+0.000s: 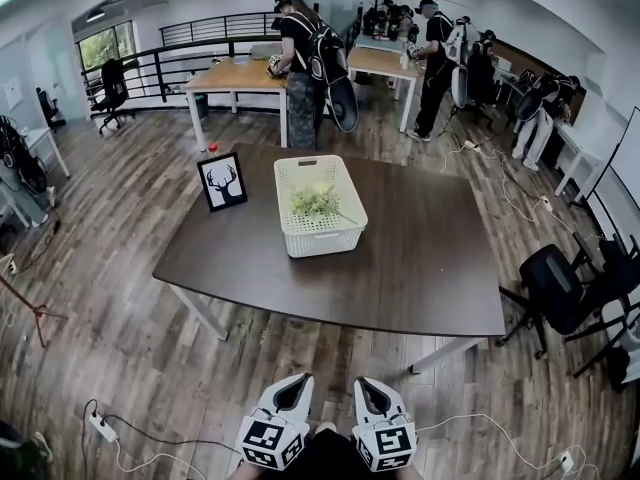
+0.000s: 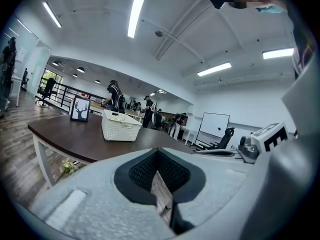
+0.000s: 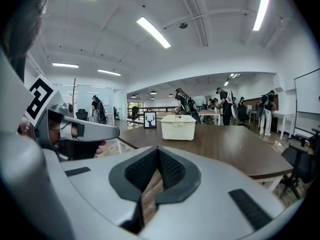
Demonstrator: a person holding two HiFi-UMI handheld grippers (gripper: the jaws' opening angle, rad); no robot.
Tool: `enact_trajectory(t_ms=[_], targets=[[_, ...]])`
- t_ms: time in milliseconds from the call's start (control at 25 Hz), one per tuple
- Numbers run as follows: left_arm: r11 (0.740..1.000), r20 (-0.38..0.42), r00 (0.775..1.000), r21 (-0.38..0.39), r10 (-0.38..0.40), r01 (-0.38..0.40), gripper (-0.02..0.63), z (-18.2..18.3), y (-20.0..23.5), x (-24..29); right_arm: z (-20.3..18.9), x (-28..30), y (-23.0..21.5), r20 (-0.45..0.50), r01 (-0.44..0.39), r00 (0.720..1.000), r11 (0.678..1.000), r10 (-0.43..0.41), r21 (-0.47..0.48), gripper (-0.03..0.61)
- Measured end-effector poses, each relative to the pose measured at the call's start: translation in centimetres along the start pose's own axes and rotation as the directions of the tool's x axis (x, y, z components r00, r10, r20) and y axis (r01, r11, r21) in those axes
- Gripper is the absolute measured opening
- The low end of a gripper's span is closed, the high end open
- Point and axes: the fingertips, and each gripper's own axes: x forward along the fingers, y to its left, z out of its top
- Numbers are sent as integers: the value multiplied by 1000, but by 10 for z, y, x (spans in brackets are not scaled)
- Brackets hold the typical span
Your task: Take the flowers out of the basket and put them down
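Wood-plank flooring ran under a dark brown table [image 1: 420, 268] in a busy open office. At the head view's 6 o'clock, the left gripper [image 1: 293, 380] and right gripper [image 1: 368, 382] hung side by side, short of the table's near edge. Each had its jaws pressed together on nothing (only floor showed behind the pads). Toward 12 o'clock from them, well apart, the white basket [image 1: 325, 238] stood on the tabletop with the flowers [image 1: 316, 202] lying inside it. A framed deer picture [image 1: 222, 181] stood upright near the basket, at its 9 o'clock.
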Motion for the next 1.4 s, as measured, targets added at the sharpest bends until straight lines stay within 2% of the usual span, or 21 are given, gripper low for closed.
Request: enact_trajectory(t_ms=[520,760,880,960,1400], targets=[[999,-41,999,11,-30,30,4,-9,-31,31,-5,-3,-20,3,-58,998,997,58,49,5],[997,-33,996,25,-77,78,3,1,-48,51,-4,-5,-34,-1,-37,999,997,37,65,5],[994,-58,993,34,-101,103,5,-5,-54,54,-6,-7,-38,-4,-23,1000,997,24,67,5],[993,-75,991,28,-110,113,3,-10,-54,57,-7,-6,-39,-6,-18,1000,997,18,69,5],[995,-55,994,26,-95,96,3,5,-19,89,-1,38,-50,-30,-6,1000,999,8,50,5]])
